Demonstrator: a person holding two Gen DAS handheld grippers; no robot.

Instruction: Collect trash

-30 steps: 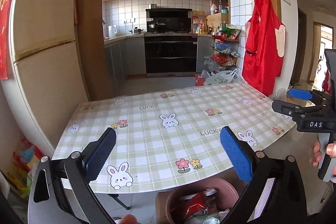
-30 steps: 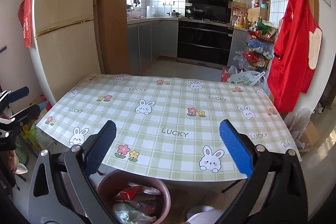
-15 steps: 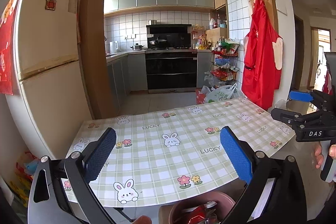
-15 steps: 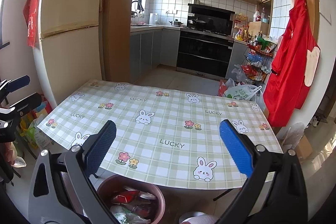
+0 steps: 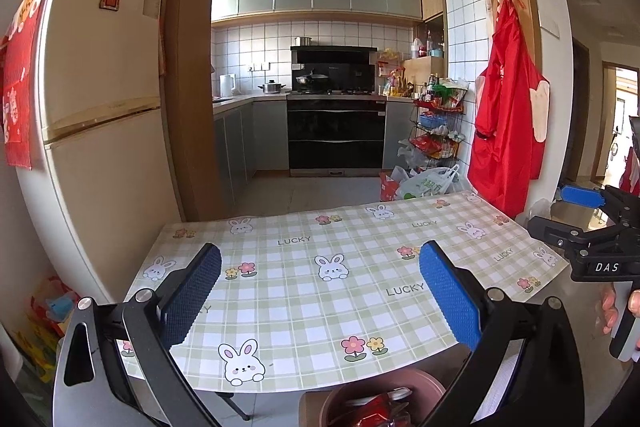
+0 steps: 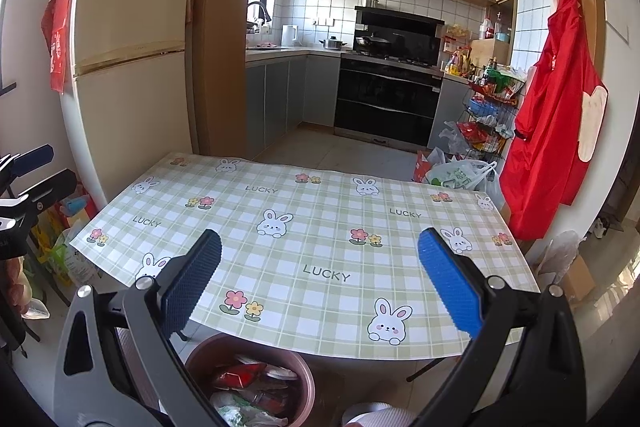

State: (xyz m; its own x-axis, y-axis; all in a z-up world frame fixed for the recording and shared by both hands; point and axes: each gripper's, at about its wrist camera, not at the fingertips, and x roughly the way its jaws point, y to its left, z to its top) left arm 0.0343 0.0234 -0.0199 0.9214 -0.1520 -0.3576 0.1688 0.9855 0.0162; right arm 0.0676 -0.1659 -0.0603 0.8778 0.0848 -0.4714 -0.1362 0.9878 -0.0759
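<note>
- While your left gripper [image 5: 320, 303] and right gripper [image 6: 320, 287] gape wide, both hold nothing.
- Pink trash bin [image 6: 296, 367], wrappers inside, sits below them, under the table's [image 6: 320, 227] near edge.

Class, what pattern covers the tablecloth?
The tablecloth is pale green-and-white check with bunnies and flowers; clearest in the right wrist view.

Table [image 6: 320, 251] under green check cloth printed with rabbits, flowers, "LUCKY". Cream fridge [image 5: 100, 131] at left, red magnet on door. Black oven [image 5: 336, 135] at kitchen's far end; wire rack [image 5: 438, 131] of packets beside it. Red apron [image 6: 552, 123] hangs on right wall.
</note>
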